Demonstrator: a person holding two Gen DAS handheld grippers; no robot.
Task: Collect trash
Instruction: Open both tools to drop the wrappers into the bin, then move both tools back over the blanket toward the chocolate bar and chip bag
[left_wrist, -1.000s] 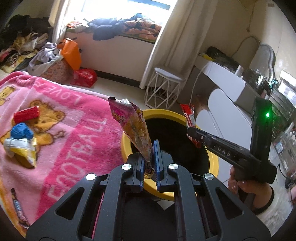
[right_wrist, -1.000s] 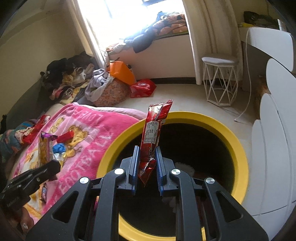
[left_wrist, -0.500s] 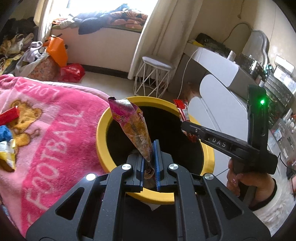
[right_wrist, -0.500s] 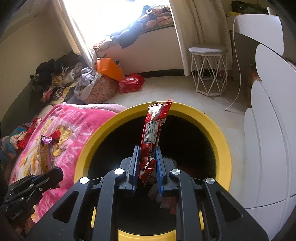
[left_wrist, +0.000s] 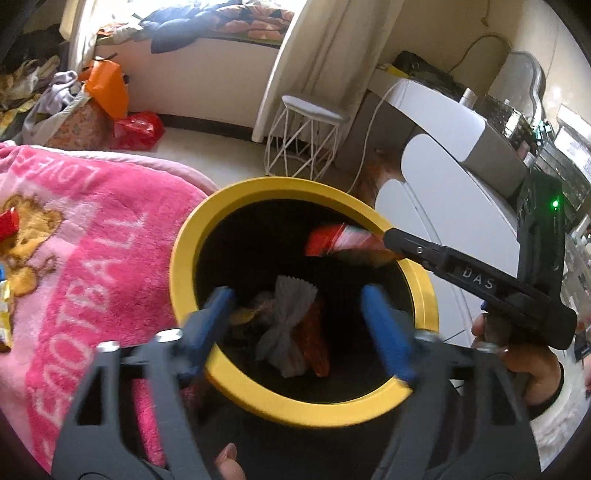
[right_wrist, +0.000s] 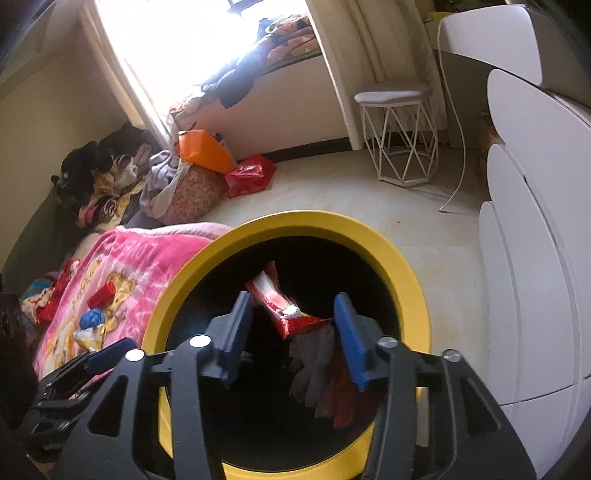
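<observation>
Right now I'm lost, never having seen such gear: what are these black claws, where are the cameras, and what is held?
A person holds a hand tool in each hand; each carries a camera looking along its fingers. The left claw and right claw hover over a yellow-rimmed bin beside a pink blanket. Both are opening: the left holds nothing, and a red wrapper is dropping between the right's fingers, no longer gripped. Trash lies in the bin; a red packet and other scraps remain on the blanket.
</observation>
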